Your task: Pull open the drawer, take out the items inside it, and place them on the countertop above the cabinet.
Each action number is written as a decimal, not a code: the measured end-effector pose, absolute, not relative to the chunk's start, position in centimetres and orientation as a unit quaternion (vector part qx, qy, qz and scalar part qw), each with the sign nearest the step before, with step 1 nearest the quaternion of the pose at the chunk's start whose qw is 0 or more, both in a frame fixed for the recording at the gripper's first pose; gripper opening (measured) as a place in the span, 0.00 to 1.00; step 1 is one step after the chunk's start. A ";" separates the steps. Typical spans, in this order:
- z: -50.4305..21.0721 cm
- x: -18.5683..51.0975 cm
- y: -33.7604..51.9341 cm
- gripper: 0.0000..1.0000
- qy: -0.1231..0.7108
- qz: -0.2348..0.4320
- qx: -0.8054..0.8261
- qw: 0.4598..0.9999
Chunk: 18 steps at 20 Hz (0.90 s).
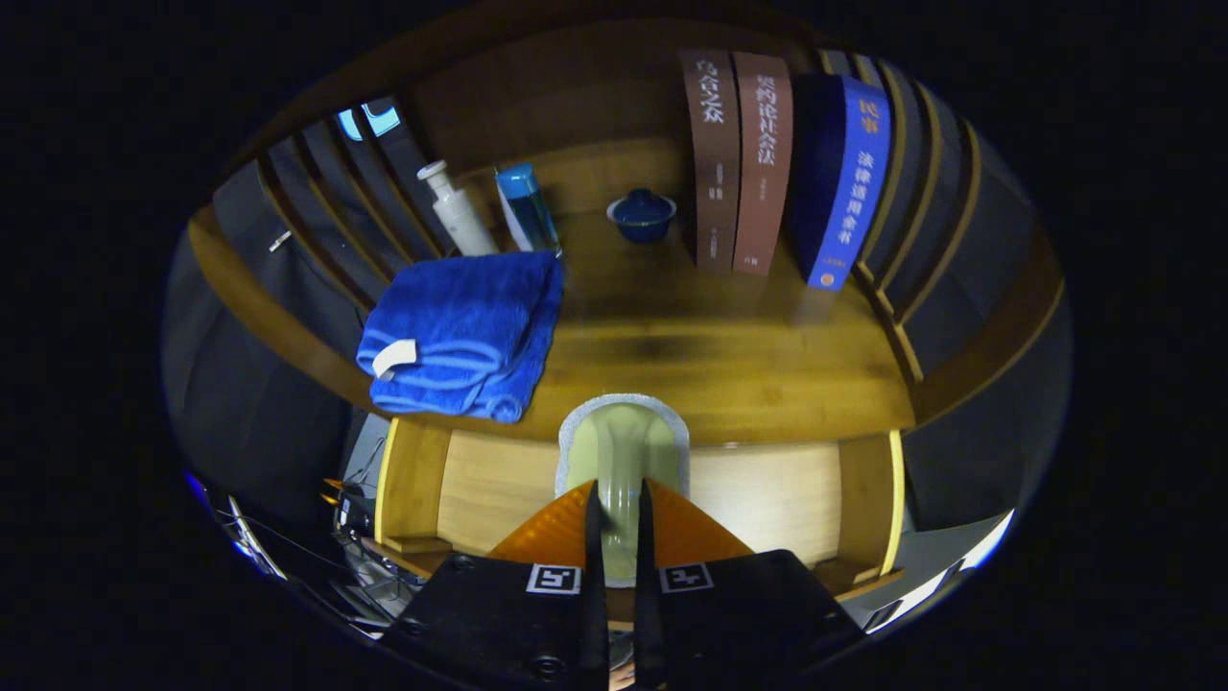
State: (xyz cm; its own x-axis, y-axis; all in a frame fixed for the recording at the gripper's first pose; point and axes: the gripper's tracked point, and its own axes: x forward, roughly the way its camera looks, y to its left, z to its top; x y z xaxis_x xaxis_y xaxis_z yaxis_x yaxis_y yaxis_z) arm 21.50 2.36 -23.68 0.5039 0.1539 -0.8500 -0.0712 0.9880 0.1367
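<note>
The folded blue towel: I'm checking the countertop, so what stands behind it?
Behind the folded blue towel stand a white pump bottle and a blue-capped clear bottle; their bases are hidden. The gripper grips an olive-green sponge-edged pad.

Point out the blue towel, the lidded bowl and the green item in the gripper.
Towel [470, 326]: gripper view, top fold.
Bowl [641, 215]: gripper view, its lid.
Green item [622, 451]: gripper view, upper part ahead of the gripper [614, 518].
</note>
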 end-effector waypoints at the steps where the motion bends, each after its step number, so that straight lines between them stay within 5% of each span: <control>1: -23.4 22.8 2.3 0.15 0.492 0.058 0.043 0.868; 15: -28.3 34.4 3.7 0.15 0.525 0.020 0.039 0.850; 18: -28.2 34.6 4.1 0.27 0.519 0.037 0.020 0.854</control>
